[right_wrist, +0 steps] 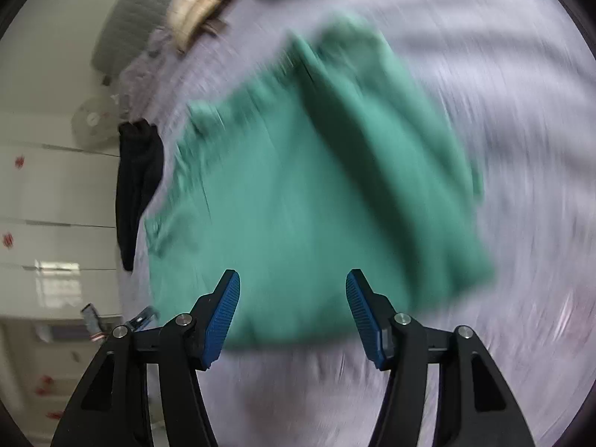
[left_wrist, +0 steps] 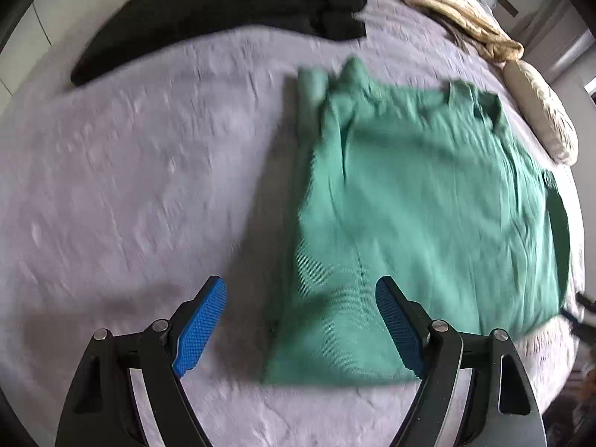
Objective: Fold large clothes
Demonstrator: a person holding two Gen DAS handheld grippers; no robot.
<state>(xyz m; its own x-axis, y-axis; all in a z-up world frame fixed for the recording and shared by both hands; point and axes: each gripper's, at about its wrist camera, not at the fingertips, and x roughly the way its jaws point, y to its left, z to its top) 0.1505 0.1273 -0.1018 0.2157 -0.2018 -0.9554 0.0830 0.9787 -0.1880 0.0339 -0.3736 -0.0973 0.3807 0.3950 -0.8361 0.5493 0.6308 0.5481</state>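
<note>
Green garment (left_wrist: pixel 421 201): lies flat on the bed, partly folded; in my left view one long side is turned over onto the body as a narrow strip, and the collar end points away from me toward the far pillows

Garment, right view (right_wrist: pixel 298 193): the same cloth seen blurred, with the folded strip running along its right side and a sleeve or edge bunched at the left

Bed cover (left_wrist: pixel 130 186): pale lilac, crinkled texture, bare to the left of the garment and below its near hem

My left tongs (left_wrist: pixel 301 320): spread wide, nothing between the blue pads (left_wrist: pixel 203 329); they hang above the near left corner of the garment, one finger over the bare cover, the other over the green cloth, touching neither as far as I can tell

My right tongs (right_wrist: pixel 292 316): spread, empty; they hang over the near hem of the garment, with the cloth showing between the fingers but not pinched

Black clothes (left_wrist: pixel 231 11): a folded dark stack at the far left of the bed, well apart from the green garment

Cream bedding (left_wrist: pixel 454 7): rumpled, along the far right edge of the bed

Dark cloth (right_wrist: pixel 138 182): hangs over the bed's left edge in my right view

Cabinets (right_wrist: pixel 52 193): white, beyond the bed, blurred
</note>
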